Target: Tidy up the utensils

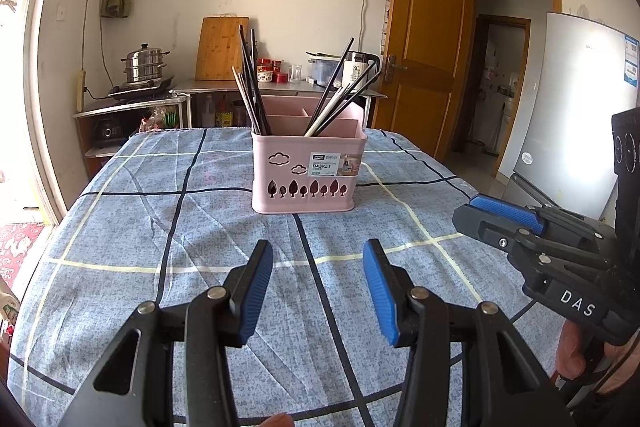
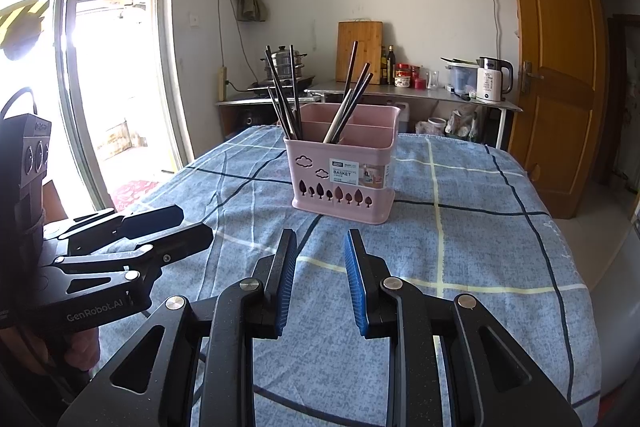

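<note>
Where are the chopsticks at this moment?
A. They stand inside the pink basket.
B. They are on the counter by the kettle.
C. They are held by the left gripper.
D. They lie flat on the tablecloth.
A: the chopsticks lean upright in compartments of the pink basket, and both grippers are empty.

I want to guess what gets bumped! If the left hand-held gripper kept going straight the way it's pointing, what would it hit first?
Probably the blue checked tablecloth: the left hand-held gripper tilts downward, open and empty. If it skimmed above the cloth, the pink basket holding chopsticks comes next. Depth is hard to judge.
</note>
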Motion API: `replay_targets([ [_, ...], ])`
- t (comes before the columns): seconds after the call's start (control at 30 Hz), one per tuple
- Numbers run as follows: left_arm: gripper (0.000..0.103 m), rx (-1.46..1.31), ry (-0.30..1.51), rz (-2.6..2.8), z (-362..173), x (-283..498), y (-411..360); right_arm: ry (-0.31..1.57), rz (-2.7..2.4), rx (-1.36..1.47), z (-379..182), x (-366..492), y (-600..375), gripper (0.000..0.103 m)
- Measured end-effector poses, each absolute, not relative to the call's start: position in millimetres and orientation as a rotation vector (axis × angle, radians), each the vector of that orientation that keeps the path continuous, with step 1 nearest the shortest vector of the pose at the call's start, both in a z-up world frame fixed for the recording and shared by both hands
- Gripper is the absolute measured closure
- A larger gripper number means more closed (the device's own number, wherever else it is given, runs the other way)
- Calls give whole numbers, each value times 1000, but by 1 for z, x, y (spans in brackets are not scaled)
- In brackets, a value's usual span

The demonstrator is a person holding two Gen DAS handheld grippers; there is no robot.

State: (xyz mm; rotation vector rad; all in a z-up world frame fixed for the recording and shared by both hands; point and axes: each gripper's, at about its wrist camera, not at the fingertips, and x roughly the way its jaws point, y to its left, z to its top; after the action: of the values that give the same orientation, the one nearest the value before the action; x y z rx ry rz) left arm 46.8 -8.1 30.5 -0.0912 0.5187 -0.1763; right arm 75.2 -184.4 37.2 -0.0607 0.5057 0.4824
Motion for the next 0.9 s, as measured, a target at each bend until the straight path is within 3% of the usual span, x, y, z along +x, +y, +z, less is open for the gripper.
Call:
replay_targets([
  [0.9, 54, -94, 532, -158, 27, 48, -9, 506, 479, -63, 36, 75, -185, 77],
])
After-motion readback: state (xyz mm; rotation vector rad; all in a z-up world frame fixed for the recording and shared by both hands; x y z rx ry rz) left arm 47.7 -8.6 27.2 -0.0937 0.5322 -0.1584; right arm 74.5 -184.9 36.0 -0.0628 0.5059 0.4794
